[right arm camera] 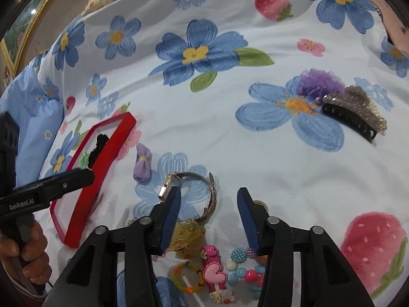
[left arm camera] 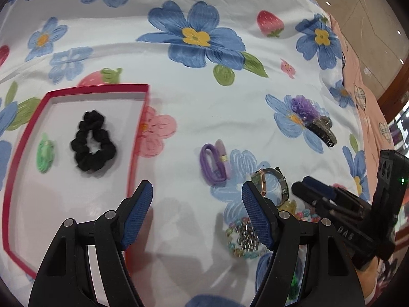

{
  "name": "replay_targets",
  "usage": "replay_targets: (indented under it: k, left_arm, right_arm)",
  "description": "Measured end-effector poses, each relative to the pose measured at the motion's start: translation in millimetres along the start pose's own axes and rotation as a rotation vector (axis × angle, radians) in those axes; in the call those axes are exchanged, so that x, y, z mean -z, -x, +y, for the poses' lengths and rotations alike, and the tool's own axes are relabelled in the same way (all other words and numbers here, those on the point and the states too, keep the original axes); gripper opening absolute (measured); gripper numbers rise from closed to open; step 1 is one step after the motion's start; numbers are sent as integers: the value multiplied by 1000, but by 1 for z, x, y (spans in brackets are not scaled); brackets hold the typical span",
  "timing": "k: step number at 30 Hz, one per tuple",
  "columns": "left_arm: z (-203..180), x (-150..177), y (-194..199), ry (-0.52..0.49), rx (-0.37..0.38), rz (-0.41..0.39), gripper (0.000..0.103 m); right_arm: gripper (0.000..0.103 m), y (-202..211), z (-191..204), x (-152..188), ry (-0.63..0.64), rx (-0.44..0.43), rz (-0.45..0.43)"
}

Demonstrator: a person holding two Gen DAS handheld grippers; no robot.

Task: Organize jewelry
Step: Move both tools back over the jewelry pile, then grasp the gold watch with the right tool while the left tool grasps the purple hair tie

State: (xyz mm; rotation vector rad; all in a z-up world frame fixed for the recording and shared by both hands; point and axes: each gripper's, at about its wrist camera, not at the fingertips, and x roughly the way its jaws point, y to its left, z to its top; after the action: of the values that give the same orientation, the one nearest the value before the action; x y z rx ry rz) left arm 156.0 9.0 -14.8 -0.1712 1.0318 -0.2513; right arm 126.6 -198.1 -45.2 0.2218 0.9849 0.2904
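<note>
Jewelry is being sorted into a red tray [left arm camera: 76, 89] lying on a flower-printed bedsheet [left arm camera: 204, 107], and the work is judged to be at an early stage: only a black scrunchie [left arm camera: 93, 144] and a green hair tie [left arm camera: 45, 153] are lying inside it. Still being left out on the sheet are a purple hair tie [left arm camera: 213, 165], a wristwatch [right arm camera: 189, 192], a glittery claw clip [right arm camera: 355, 113], a purple flower clip [right arm camera: 319, 83] and a cluster of beaded bracelets [right arm camera: 245, 273] and charms. The left gripper [left arm camera: 196, 207] is being held with jaws apart and empty beside the tray; the right gripper [right arm camera: 208, 220] is being held apart, nothing clamped, over the watch and a yellow clip [right arm camera: 188, 240]
</note>
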Motion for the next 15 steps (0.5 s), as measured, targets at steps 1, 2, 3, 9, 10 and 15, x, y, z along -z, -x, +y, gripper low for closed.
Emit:
replay_targets:
  k: [1, 2, 3, 9, 10, 15]
  left_arm:
    - [0, -1, -4, -1, -3, 5, 72]
    - [-1, -3, -12, 3, -4, 18, 72]
    - [0, -5, -18, 7, -1, 30, 72]
    - [0, -12, -49, 8, -20, 69, 71]
    - [0, -13, -54, 10, -18, 74, 69]
    - [-4, -16, -59, -13, -35, 63, 53]
  right_arm:
    - [42, -4, 0, 1, 5, 2, 10]
    - [39, -7, 0, 2, 7, 0, 21]
    - [37, -11, 0, 3, 7, -2, 29]
    - [27, -24, -1, 3, 15, 5, 46]
    - [26, -26, 0, 2, 18, 7, 48]
    - [10, -33, 0, 0, 29, 18, 56]
